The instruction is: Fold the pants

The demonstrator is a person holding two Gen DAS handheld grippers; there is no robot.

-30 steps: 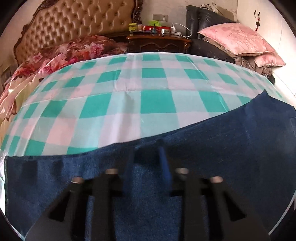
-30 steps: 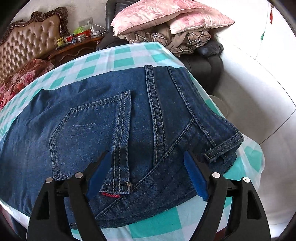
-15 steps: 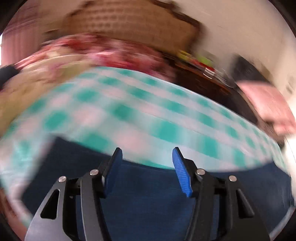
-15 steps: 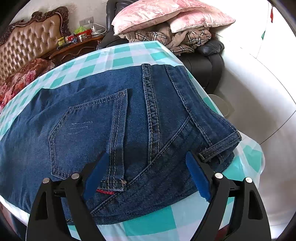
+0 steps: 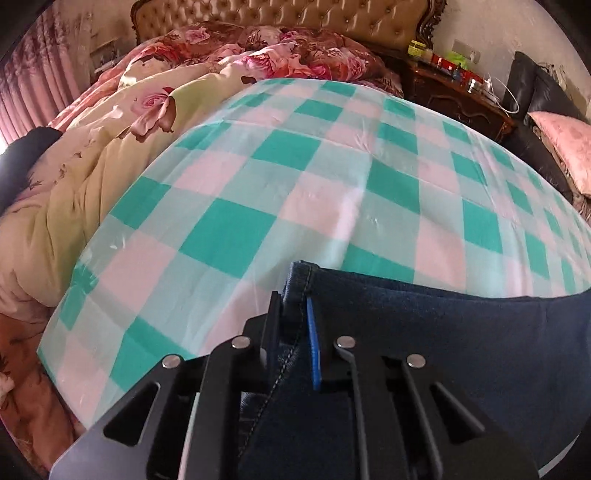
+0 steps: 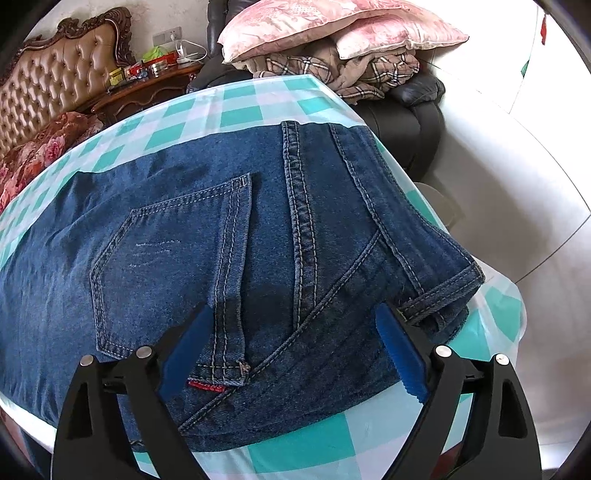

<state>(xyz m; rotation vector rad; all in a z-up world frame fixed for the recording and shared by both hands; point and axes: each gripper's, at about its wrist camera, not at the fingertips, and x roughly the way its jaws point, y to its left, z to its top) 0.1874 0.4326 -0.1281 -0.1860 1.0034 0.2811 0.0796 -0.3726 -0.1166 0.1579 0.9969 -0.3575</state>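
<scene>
Dark blue jeans point(image 6: 229, 236) lie flat on a table covered with a green and white checked cloth point(image 5: 266, 192). In the right wrist view the seat with a back pocket point(image 6: 173, 254) and the waistband point(image 6: 439, 299) face me. My right gripper point(image 6: 291, 332) is open and hovers over the waist end, its blue pads wide apart on either side of the seat. In the left wrist view my left gripper point(image 5: 293, 314) is shut on the hem end of the jeans point(image 5: 424, 332), with the denim edge pinched between its fingers.
A bed with floral bedding point(image 5: 155, 103) and a tufted headboard point(image 5: 295, 14) lies beyond the table. A wooden nightstand point(image 5: 454, 92) with small items stands at the back. A dark sofa with pink pillows point(image 6: 332, 29) and plaid clothes sits on the right.
My left gripper swung left along the jeans to the leg end and closed on the hem. My right gripper stayed open over the waist and shifted only slightly.
</scene>
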